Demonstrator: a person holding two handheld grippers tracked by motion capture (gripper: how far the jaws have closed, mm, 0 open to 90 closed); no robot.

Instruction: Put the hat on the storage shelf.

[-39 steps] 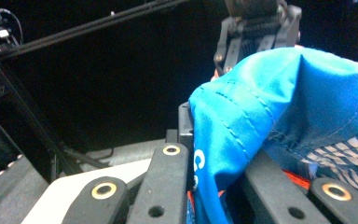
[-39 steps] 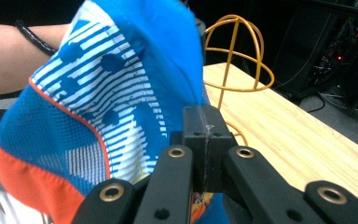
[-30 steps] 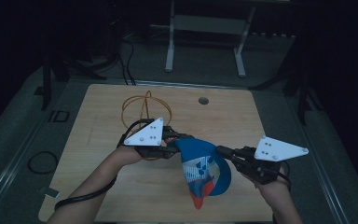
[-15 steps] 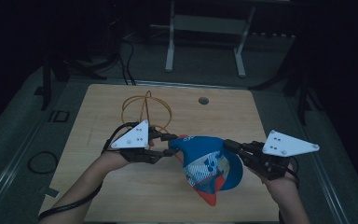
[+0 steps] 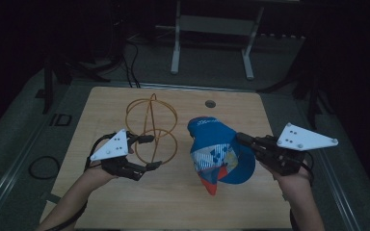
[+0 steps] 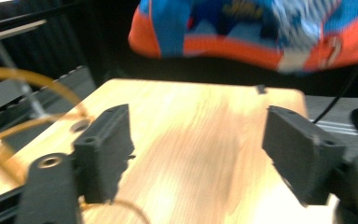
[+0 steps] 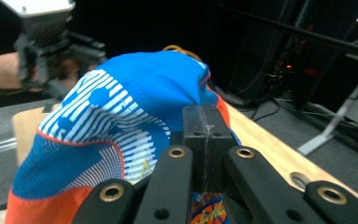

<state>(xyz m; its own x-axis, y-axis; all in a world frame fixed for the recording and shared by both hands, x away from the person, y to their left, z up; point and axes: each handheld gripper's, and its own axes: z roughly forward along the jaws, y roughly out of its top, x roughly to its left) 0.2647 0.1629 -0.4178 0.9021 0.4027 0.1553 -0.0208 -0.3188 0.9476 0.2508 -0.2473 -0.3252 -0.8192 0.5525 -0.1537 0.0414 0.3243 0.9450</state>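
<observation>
A blue cap [image 5: 217, 154] with a white pattern and an orange brim hangs just above the wooden table [image 5: 173, 202], right of centre. My right gripper [image 5: 241, 139] is shut on the cap's side edge; in the right gripper view the jaws [image 7: 204, 135] meet on the fabric of the cap [image 7: 121, 107]. My left gripper [image 5: 150, 152] stands open at the left, apart from the cap, its fingers around the lower loop of a gold wire frame [image 5: 151, 127]. In the left gripper view the gripper [image 6: 200, 154] holds nothing, and the cap [image 6: 251, 28] shows across the top.
A round cable hole [image 5: 210, 103] sits near the table's far edge. A white metal stand [image 5: 212, 29] is on the floor behind the table. A cable loop [image 5: 41, 166] lies left of the table. Gold wire [image 6: 28, 79] curves past the left jaw.
My left gripper has let go of the cap, opened and drawn left to the wire frame. The right gripper has carried the cap a little to the right.
</observation>
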